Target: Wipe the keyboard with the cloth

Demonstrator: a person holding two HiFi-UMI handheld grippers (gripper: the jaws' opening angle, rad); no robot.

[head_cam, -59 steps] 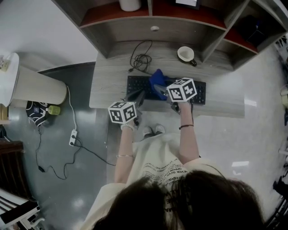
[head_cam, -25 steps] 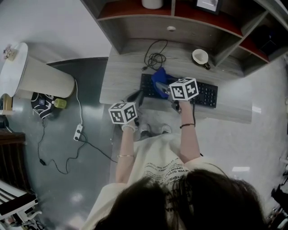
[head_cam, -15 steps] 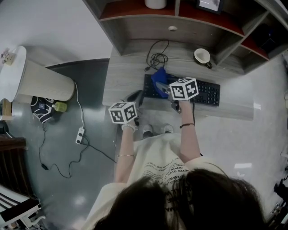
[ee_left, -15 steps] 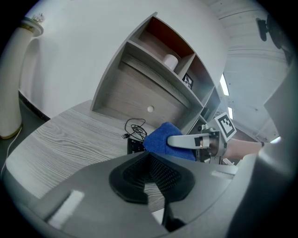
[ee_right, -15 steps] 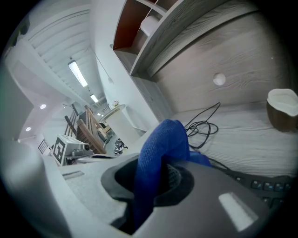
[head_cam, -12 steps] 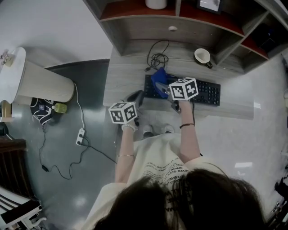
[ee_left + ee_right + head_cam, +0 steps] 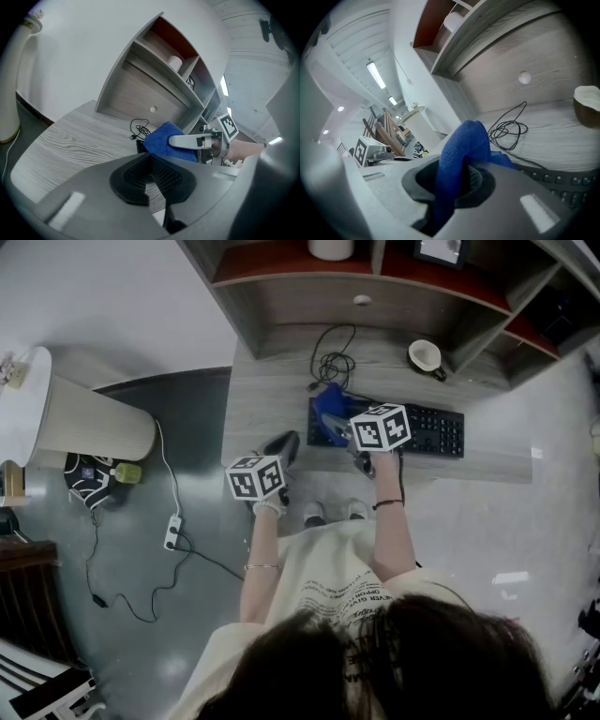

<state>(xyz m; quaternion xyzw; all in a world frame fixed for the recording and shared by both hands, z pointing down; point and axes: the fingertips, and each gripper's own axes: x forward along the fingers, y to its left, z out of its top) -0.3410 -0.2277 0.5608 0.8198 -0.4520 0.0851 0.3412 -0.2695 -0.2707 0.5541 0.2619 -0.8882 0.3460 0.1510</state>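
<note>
A black keyboard (image 7: 424, 432) lies on the grey wooden desk (image 7: 272, 399). My right gripper (image 7: 337, 430) is shut on a blue cloth (image 7: 327, 409) and holds it over the keyboard's left end. In the right gripper view the cloth (image 7: 459, 150) bunches up between the jaws, with keyboard keys (image 7: 555, 180) just beyond. My left gripper (image 7: 284, 444) hovers at the desk's front edge, left of the keyboard, shut with nothing in it. The left gripper view shows the cloth (image 7: 161, 138) and the right gripper (image 7: 199, 142) ahead.
A coiled black cable (image 7: 328, 362) lies behind the keyboard. A cup (image 7: 425, 355) stands at the back right. Shelves (image 7: 394, 282) rise over the desk's rear. On the floor to the left are a power strip (image 7: 174, 531) and a white bin (image 7: 89, 427).
The right gripper has carried the cloth leftward along the keyboard to its left end. The left gripper now sits clear of the keyboard's left edge. The head view has shifted.
</note>
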